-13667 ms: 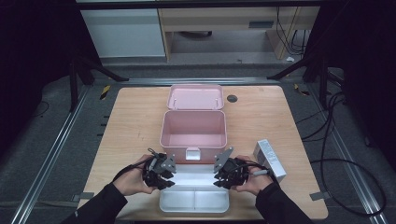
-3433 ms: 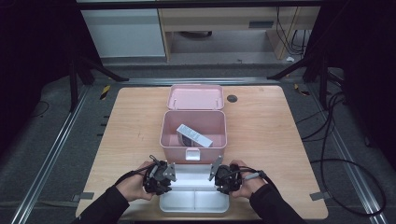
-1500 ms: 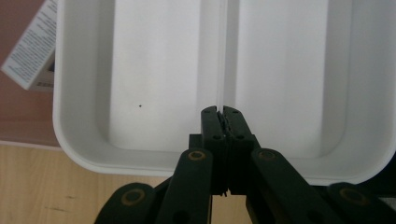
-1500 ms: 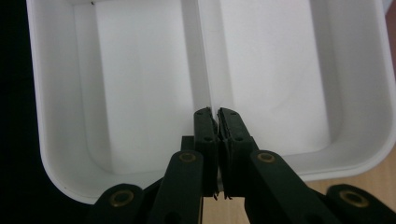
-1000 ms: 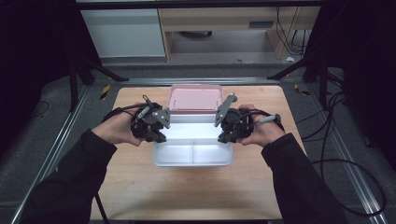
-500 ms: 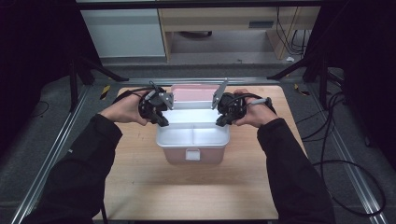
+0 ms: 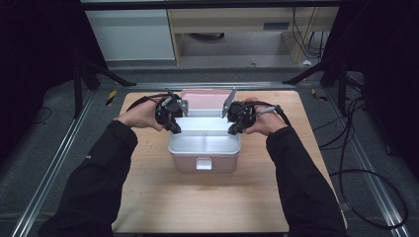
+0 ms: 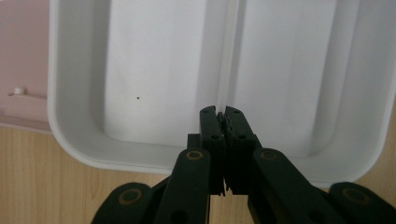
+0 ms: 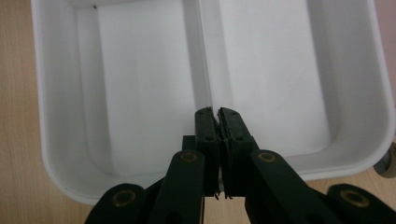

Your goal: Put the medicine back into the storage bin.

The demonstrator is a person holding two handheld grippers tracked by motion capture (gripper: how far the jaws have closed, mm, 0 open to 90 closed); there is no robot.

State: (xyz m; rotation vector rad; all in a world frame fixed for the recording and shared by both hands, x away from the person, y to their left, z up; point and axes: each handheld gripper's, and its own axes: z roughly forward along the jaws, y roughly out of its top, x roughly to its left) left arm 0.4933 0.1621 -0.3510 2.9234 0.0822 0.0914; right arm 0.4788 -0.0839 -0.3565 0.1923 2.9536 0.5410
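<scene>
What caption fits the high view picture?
Both grippers, left and right, set the white tray into the pink box.

We see the table [image 7: 207, 197] evenly lit from above while its surroundings stay dark; the white tray [image 8: 140, 70] looks soft, slightly overexposed and blurred up close.

A white divided tray [image 8: 116, 84] of smooth, slightly glossy plastic sits in a pale pink plastic storage box [image 7: 205, 163] with a satin finish. The table [image 7: 197, 202] is light matt wood with fine grain. Both grippers, left [image 8: 222, 113] and right [image 9: 215, 113], have matt black plastic jaws with brass-coloured metal rivets.
</scene>
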